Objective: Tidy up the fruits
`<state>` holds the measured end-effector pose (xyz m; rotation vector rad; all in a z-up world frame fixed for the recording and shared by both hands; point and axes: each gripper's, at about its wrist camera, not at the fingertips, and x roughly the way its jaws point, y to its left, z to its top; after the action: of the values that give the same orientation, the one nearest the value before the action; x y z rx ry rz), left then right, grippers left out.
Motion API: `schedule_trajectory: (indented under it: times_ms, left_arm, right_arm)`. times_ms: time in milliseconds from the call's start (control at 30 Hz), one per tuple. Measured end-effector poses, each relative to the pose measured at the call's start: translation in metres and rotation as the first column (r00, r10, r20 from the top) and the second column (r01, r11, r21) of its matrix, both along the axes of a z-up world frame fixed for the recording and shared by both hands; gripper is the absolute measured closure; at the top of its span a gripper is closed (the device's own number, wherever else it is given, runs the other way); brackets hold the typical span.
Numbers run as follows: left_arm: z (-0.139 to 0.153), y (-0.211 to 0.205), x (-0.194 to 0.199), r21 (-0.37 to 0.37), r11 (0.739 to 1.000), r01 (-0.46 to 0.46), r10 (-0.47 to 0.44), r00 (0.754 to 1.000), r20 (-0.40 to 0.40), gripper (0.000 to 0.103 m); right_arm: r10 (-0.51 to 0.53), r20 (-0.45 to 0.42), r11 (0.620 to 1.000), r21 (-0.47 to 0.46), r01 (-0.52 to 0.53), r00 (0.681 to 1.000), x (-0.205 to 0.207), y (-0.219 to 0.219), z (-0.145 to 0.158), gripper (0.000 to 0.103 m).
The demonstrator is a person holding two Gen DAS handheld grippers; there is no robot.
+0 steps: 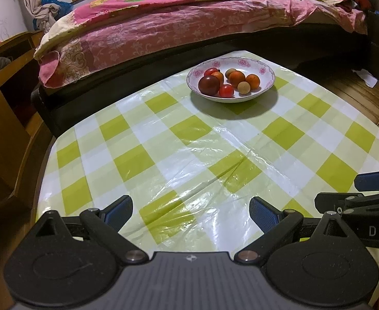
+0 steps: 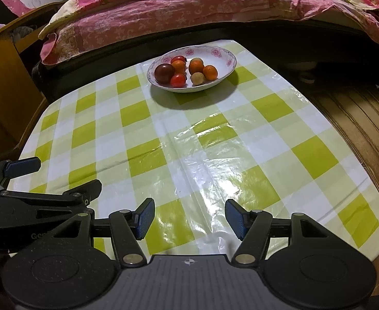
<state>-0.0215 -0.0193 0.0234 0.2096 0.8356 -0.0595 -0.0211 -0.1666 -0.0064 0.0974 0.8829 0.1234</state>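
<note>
A white floral bowl (image 1: 264,71) stands at the far side of the checked table and holds several small fruits: a dark red one (image 1: 209,85), red ones and orange ones (image 1: 237,77). The bowl also shows in the right wrist view (image 2: 225,56). My left gripper (image 1: 191,213) is open and empty, low over the near part of the table, far from the bowl. My right gripper (image 2: 189,218) is open and empty, also near the front edge. Each gripper shows at the edge of the other's view.
The table has a green and white checked plastic cloth (image 1: 189,155). A bed with pink bedding (image 1: 163,25) runs behind it. A wooden cabinet (image 1: 3,77) stands at the left. Wooden floor (image 2: 357,118) lies to the right.
</note>
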Motion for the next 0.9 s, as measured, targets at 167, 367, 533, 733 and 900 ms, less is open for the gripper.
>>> schedule_trajectory:
  times_ms: [167, 367, 533, 733, 900]
  left_arm:
    - [0.0002, -0.0002, -0.0014, 0.003, 1.0, 0.001, -0.001, 1.0, 0.002, 0.0]
    - [0.0002, -0.0005, -0.0027, 0.006, 1.0, 0.002, -0.002, 1.0, 0.002, 0.0]
    - [-0.0008, -0.0007, -0.0053, 0.012, 1.0, 0.002, -0.002, 1.0, 0.002, 0.0]
    - [-0.001, -0.0011, -0.0054, 0.013, 1.0, 0.003, -0.003, 1.0, 0.002, 0.0]
    - [-0.001, -0.0012, -0.0059, 0.016, 1.0, 0.004, -0.004, 1.0, 0.004, 0.0]
  right_arm:
    - [-0.001, 0.001, 1.0, -0.001, 0.001, 1.0, -0.0007, 0.0, -0.0002, 0.045]
    - [-0.001, 0.001, 1.0, -0.004, 0.001, 1.0, -0.0019, 0.0007, -0.0005, 0.045]
    - [0.002, -0.004, 1.0, -0.007, -0.002, 1.0, -0.0034, 0.0002, -0.0016, 0.045]
    - [0.003, -0.007, 1.0, -0.01, -0.003, 1.0, -0.0033, 0.0, -0.0018, 0.045]
    - [0.004, -0.008, 1.0, -0.013, -0.004, 1.0, -0.0037, 0.0001, -0.0025, 0.045]
